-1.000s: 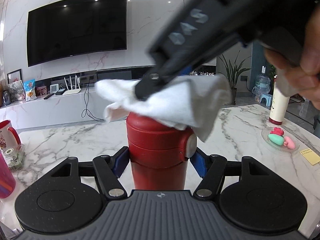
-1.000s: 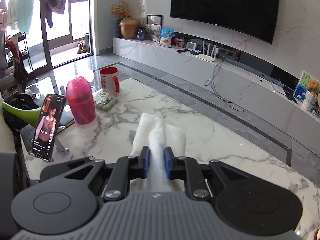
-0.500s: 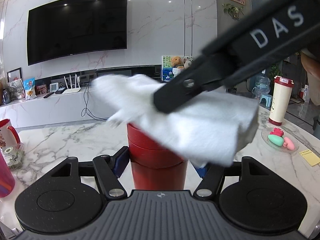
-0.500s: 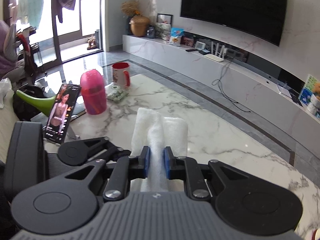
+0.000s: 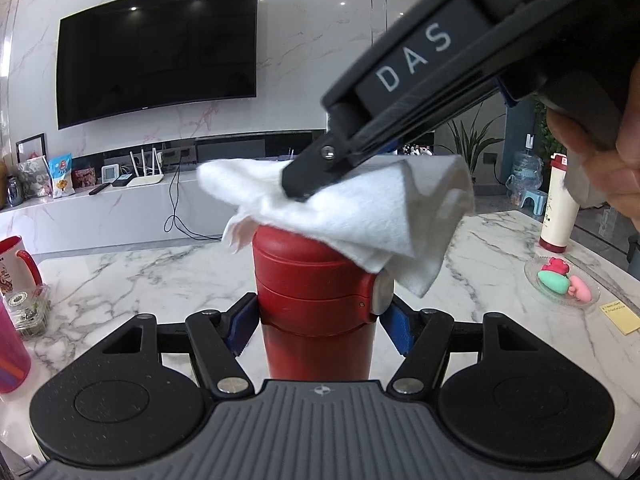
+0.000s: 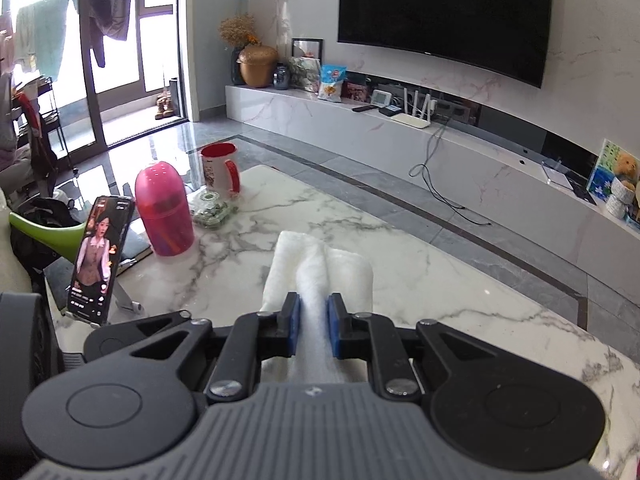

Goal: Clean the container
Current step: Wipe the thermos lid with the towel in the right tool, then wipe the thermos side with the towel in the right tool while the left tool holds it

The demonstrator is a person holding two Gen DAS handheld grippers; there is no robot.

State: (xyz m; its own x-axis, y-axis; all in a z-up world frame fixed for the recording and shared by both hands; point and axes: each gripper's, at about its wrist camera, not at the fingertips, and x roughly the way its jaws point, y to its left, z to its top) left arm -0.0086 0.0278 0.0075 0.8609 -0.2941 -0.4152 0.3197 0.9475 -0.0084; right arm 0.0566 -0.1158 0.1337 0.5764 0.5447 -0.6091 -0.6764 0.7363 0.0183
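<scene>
A red flask (image 5: 316,296) with a hinged lid stands upright on the marble table (image 5: 140,280). My left gripper (image 5: 318,322) is shut on its body just under the lid. A white cloth (image 5: 360,216) lies draped over the lid's top. My right gripper (image 5: 304,184) comes in from the upper right, shut on that cloth, and a hand holds its handle. In the right wrist view the cloth (image 6: 320,268) is pinched between the blue pads of the right gripper (image 6: 313,320) and hides the flask below.
On the table's left end stand a pink jar (image 6: 164,208), a red-handled mug (image 6: 220,172), a small packet and a phone on a stand (image 6: 100,256). At the right are a glass dish with pink and green items (image 5: 562,284), a yellow note and a white-and-red bottle (image 5: 558,204).
The right gripper swept the cloth across the lid: it swung out to the right half a second ago, then came back over the flask's top. The left gripper and flask stayed still.
</scene>
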